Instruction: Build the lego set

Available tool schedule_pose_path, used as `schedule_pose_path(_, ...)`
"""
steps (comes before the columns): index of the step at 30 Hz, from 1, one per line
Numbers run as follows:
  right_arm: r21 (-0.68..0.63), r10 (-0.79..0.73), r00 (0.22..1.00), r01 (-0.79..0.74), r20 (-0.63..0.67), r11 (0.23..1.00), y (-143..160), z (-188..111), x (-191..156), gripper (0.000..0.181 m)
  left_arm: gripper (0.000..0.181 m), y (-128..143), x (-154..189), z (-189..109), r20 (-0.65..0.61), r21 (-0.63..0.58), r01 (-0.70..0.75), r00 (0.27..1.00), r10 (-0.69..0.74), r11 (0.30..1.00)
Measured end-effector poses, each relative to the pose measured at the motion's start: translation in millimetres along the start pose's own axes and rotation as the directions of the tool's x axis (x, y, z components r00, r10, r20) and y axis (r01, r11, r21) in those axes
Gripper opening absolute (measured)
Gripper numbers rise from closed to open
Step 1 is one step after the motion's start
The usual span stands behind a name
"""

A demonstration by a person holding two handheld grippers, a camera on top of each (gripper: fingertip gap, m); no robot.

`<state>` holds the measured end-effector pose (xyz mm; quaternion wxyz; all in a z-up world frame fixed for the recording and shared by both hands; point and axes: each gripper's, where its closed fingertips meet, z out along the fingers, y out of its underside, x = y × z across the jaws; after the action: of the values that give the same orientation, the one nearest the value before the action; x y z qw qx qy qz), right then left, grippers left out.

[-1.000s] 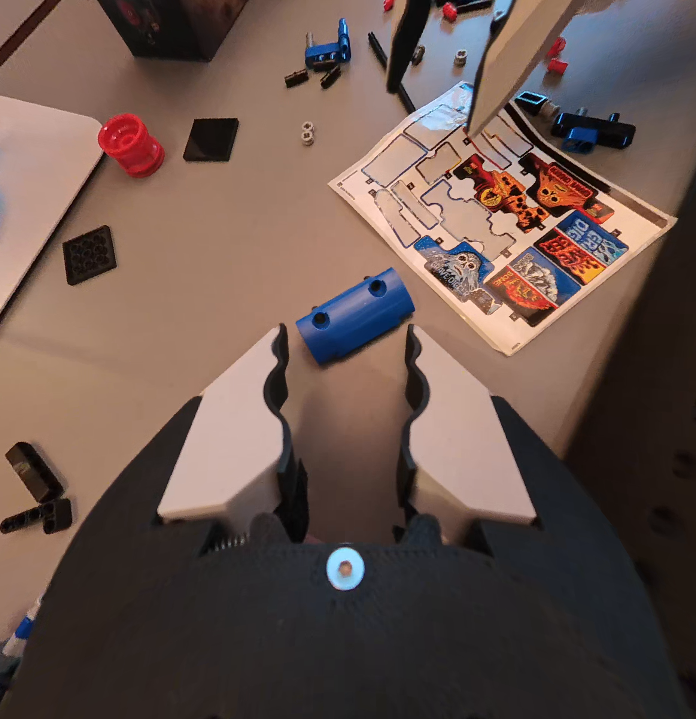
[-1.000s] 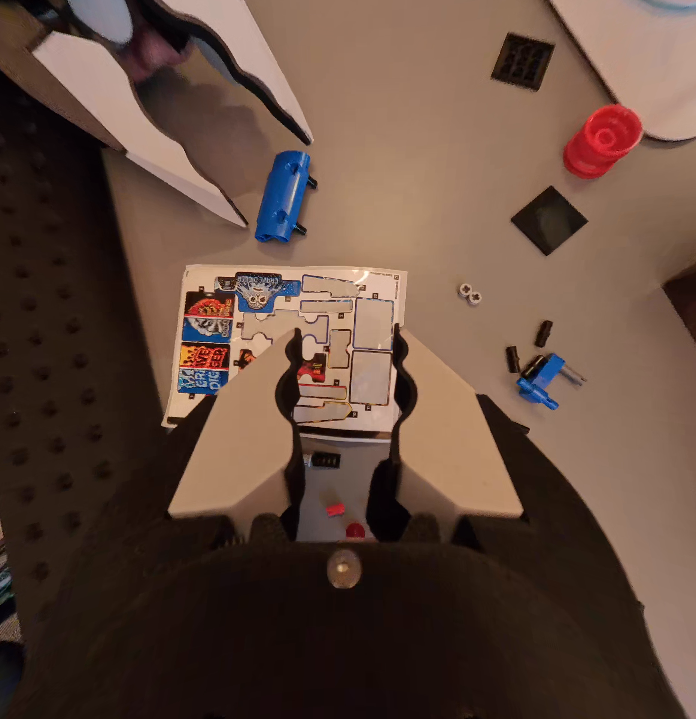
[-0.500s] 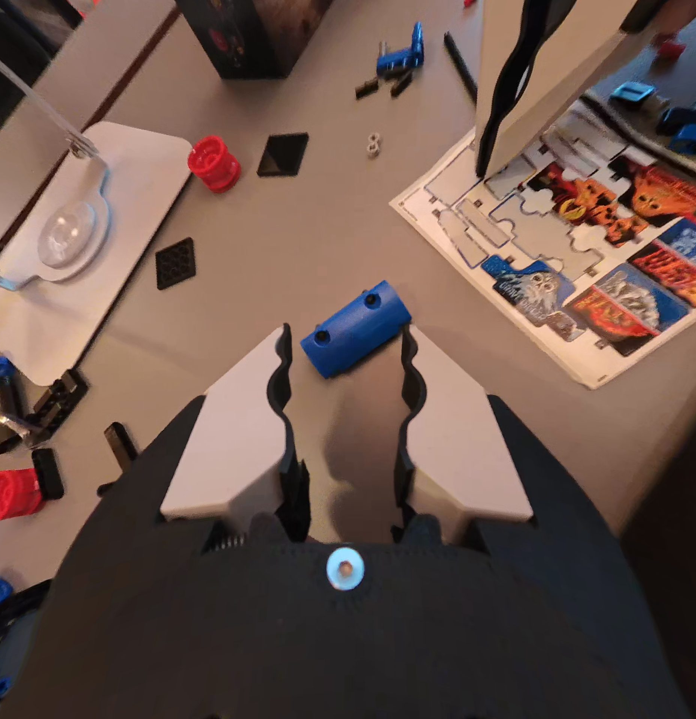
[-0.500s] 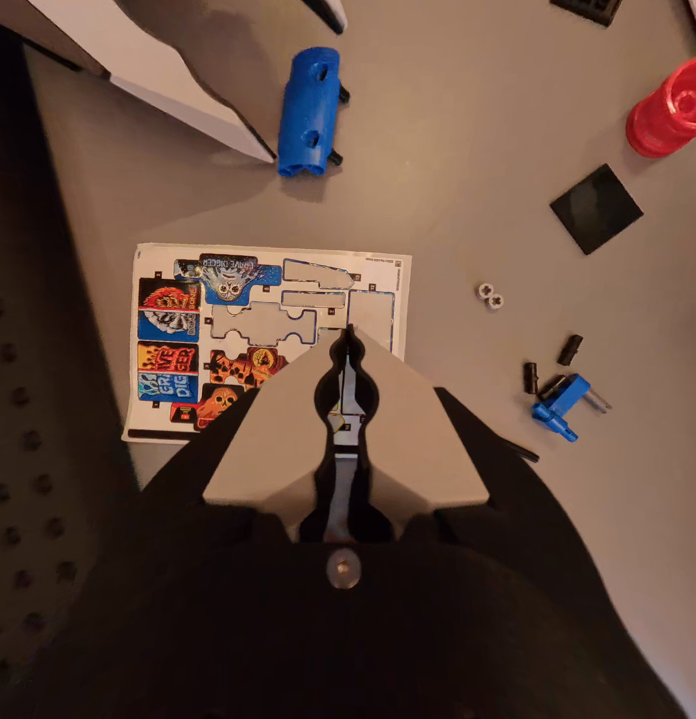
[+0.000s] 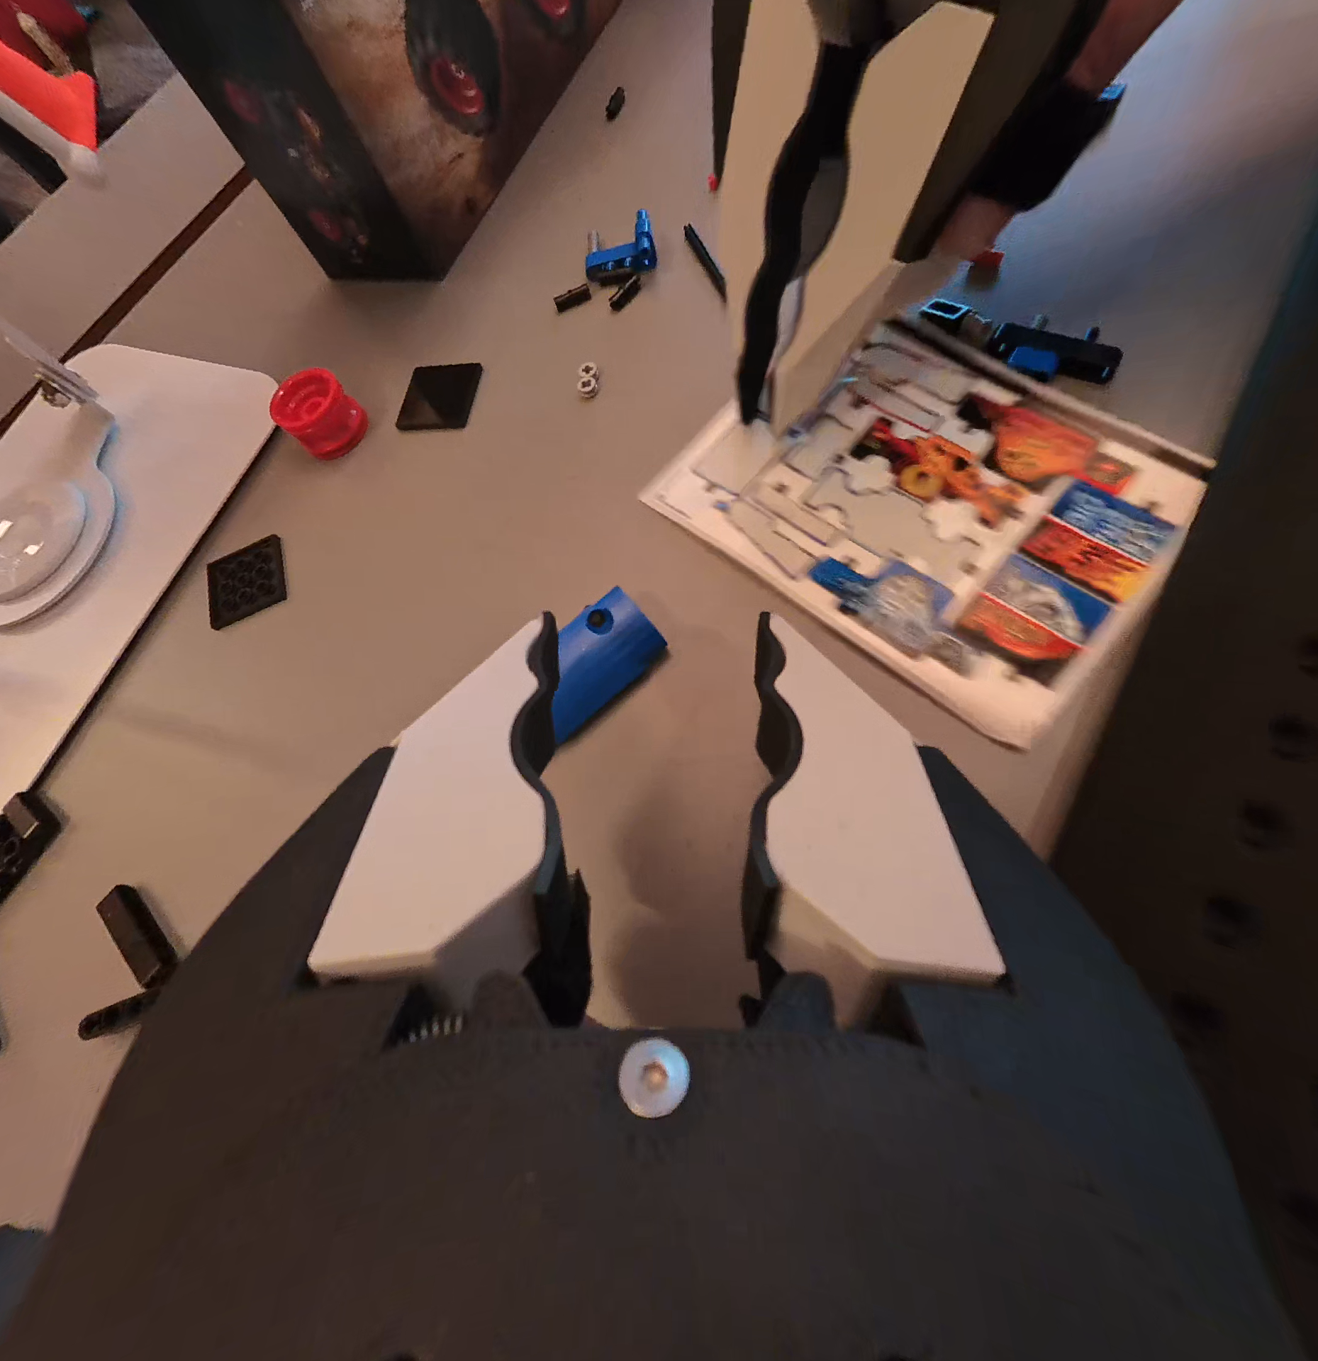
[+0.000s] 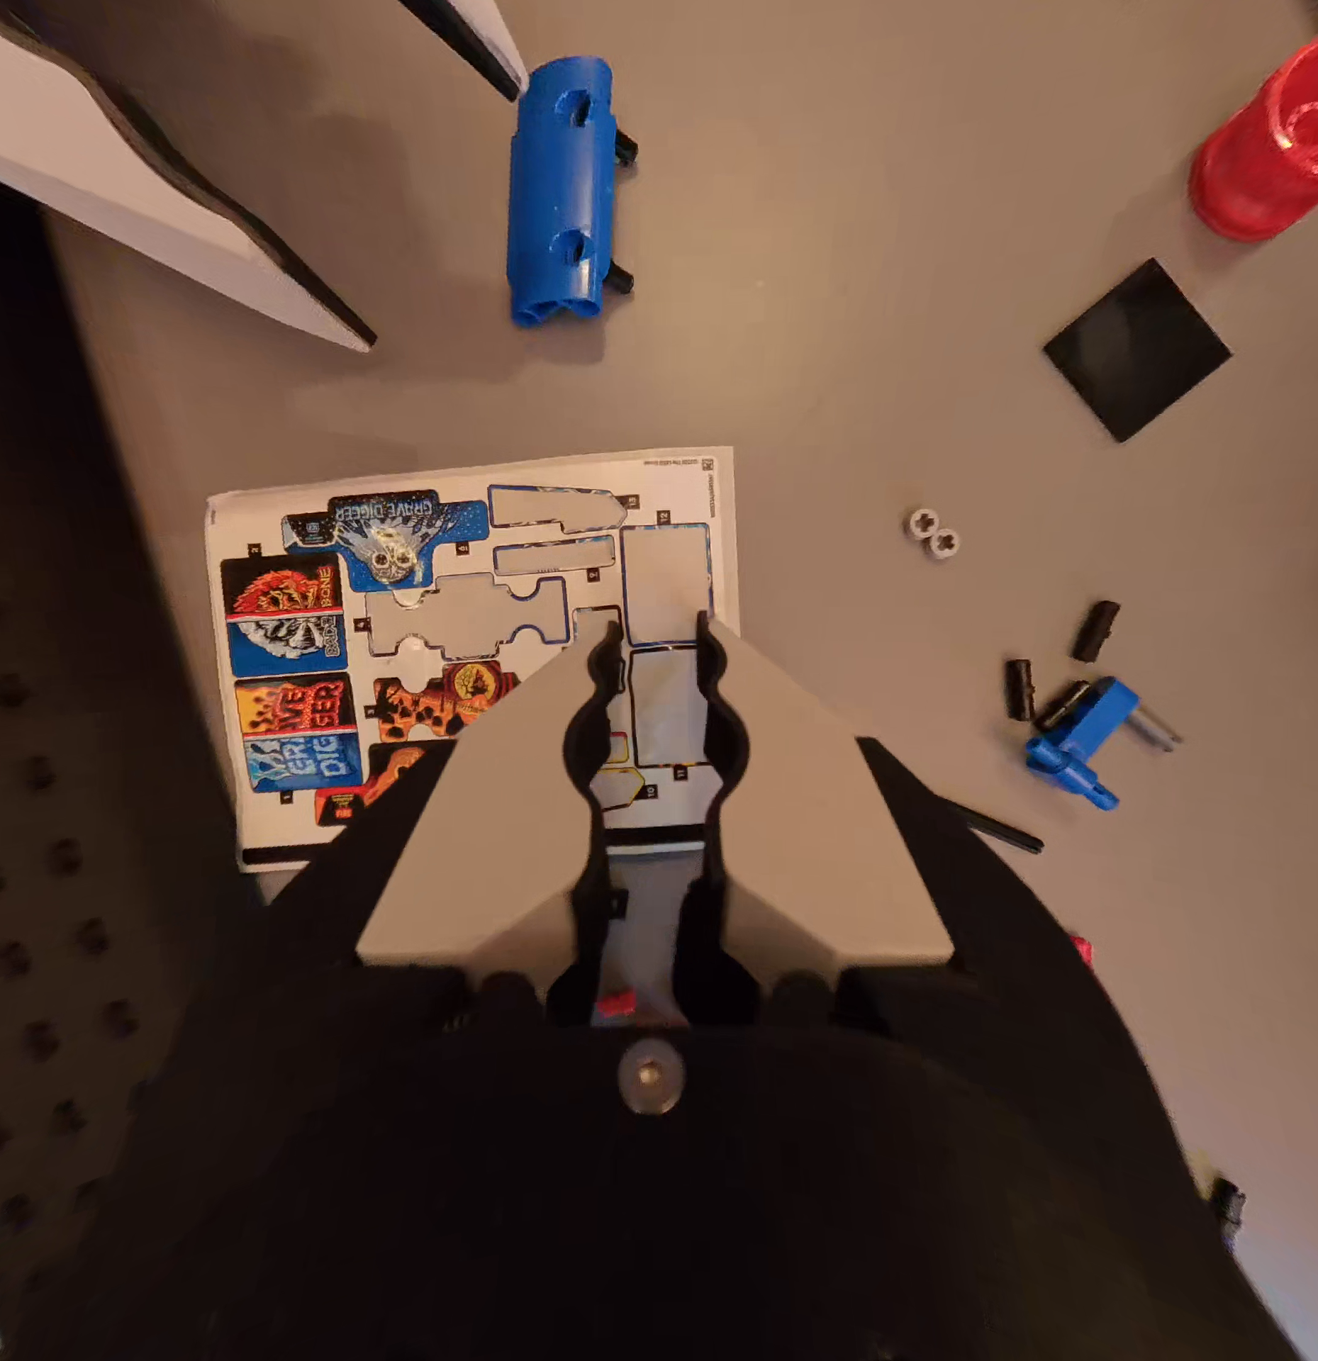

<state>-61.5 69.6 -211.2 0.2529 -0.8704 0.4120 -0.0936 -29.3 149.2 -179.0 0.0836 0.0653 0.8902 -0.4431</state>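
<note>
Just ahead of the left gripper [image 5: 652,655], a little toward its left finger, the blue cylinder piece [image 5: 604,666] is lying on its side on the grey table [image 5: 494,501], partly hidden behind that fingertip. The gripper is hanging over it spread wide and empty. Off to its front right, the right gripper [image 6: 656,626] is pointing down at the sticker sheet [image 6: 464,648], its jaws parted a little with nothing between them that I can make out; its tips are over the emptied outlines near the sheet's corner.

To take the blue piece well, I'd say the left gripper should be shifting left until the piece sits centred between the fingers, then turning to close across the round body rather than along its length, since a curved part like that will probably be rolling away from a glancing touch.

Half a second ago the blue piece was sitting squarely between the left fingertips; now it is sliding off toward the left one. The right gripper was pinched tight on the sheet then and is now standing slightly apart.

Farther beyond are a red wheel hub [image 5: 318,412] and a black tile [image 5: 440,395].
</note>
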Motion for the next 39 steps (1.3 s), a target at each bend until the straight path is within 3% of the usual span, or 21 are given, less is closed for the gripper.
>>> schedule_pose_path(1, -0.001, -0.007, 1.0, 0.007, 0.003, 1.0, 0, 0, 0, 0.0, 0.053, 0, 1, 0, -0.008, 0.001, 0.007, 1.0, -0.007, 1.0)
schedule_pose_path(9, 0.071, -0.046, 0.999, 0.045, 0.007, 0.996, -11, -11, -7, 0.0, 0.054, -3, 16, -5, -0.102, 0.022, 0.051, 0.994, -0.049, 0.998)
schedule_pose_path(10, 0.059, -0.043, 0.999, 0.043, -0.005, 0.997, -10, -13, -7, 0.013, 0.054, -3, 19, -5, -0.117, 0.019, 0.054, 0.992, -0.051, 0.998)
schedule_pose_path(11, 0.019, -0.03, 0.999, 0.031, -0.04, 0.999, -5, -13, -2, 0.044, 0.054, -2, 21, -5, -0.126, 0.015, 0.053, 0.991, -0.05, 0.998)
schedule_pose_path(13, -0.057, -0.018, 0.999, 0.016, -0.034, 0.998, 8, -9, -4, 0.061, 0.053, 0, 24, -4, -0.133, 0.006, 0.041, 0.99, -0.04, 0.999)
schedule_pose_path(23, -0.003, -0.025, 1.0, 0.025, -0.015, 1.0, 5, -3, -9, 0.017, 0.054, 2, 25, -1, -0.138, -0.003, 0.035, 0.99, -0.035, 0.999)
schedule_pose_path(31, 0.094, -0.077, 0.997, 0.079, -0.02, 0.993, -14, -19, -14, 0.014, 0.054, -12, 30, -7, -0.207, 0.061, 0.117, 0.973, -0.102, 0.991)
schedule_pose_path(36, 0.21, -0.092, 0.994, 0.101, -0.052, 0.973, -40, -53, -12, 0.014, 0.049, -33, 46, -18, -0.379, 0.135, 0.25, 0.907, -0.183, 0.959)
schedule_pose_path(39, 0.256, -0.097, 0.994, 0.107, -0.051, 0.961, -52, -68, -11, 0.014, 0.036, -47, 54, -28, -0.469, 0.191, 0.3, 0.864, -0.182, 0.935)
